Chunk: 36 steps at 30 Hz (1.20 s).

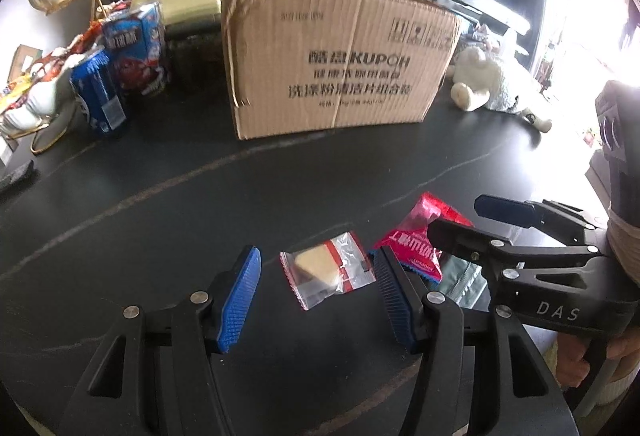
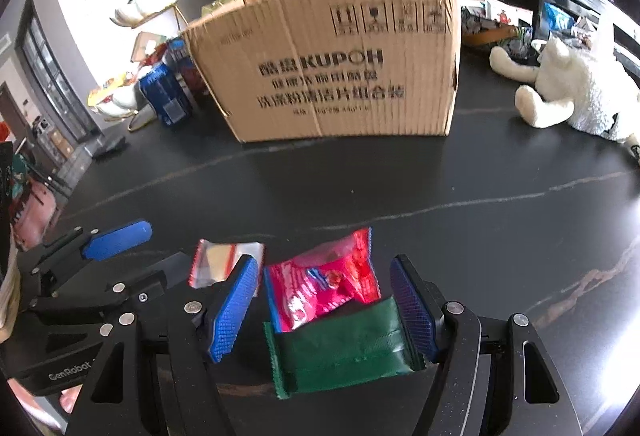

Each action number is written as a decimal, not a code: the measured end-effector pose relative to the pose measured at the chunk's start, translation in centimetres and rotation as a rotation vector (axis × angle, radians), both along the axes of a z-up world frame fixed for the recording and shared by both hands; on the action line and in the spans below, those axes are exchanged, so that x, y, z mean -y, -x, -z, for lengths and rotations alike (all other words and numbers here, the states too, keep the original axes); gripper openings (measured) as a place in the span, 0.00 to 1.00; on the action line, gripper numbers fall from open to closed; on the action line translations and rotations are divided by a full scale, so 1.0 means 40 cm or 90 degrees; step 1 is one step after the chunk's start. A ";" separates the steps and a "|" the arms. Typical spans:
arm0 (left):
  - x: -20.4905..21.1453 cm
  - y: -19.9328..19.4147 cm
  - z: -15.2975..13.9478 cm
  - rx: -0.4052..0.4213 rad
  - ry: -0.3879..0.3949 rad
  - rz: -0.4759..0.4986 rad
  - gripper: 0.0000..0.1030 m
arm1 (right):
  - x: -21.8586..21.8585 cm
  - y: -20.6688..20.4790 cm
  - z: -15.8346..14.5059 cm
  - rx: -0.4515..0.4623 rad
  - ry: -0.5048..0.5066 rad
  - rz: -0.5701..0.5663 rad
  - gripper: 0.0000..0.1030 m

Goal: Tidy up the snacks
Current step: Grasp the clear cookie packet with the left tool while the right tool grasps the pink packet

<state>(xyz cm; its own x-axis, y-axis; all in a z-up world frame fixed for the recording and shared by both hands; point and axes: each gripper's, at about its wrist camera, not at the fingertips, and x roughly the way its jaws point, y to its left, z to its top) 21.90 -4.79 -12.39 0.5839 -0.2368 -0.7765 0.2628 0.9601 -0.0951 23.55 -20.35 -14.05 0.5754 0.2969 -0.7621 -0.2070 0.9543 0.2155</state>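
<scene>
Between ribbed blue pads [image 1: 240,300], crinkly clear wedge packet [image 1: 328,272].

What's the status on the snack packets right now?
Left gripper open around clear packet. Right gripper open around red packet, green packet. Cardboard box unobstructed.

Both grippers [image 1: 318,300] [image 2: 324,310] seemingly agape.
</scene>
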 end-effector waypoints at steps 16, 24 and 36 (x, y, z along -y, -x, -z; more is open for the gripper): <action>0.010 -0.031 0.083 -0.028 0.006 0.009 0.56 | 0.003 -0.023 0.047 -0.027 0.016 0.002 0.67; 0.018 -0.039 0.102 -0.023 -0.004 0.013 0.55 | -0.001 -0.028 0.058 -0.034 0.002 -0.011 0.67; 0.006 -0.044 0.095 -0.011 0.007 0.006 0.33 | -0.011 -0.034 0.071 -0.041 -0.011 -0.016 0.49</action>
<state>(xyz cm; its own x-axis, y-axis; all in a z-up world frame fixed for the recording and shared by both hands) 23.65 -5.04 -16.20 0.5679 -0.2507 -0.7840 0.2705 0.9564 -0.1099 24.91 -19.89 -16.89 0.5174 0.3237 -0.7921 -0.2161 0.9451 0.2450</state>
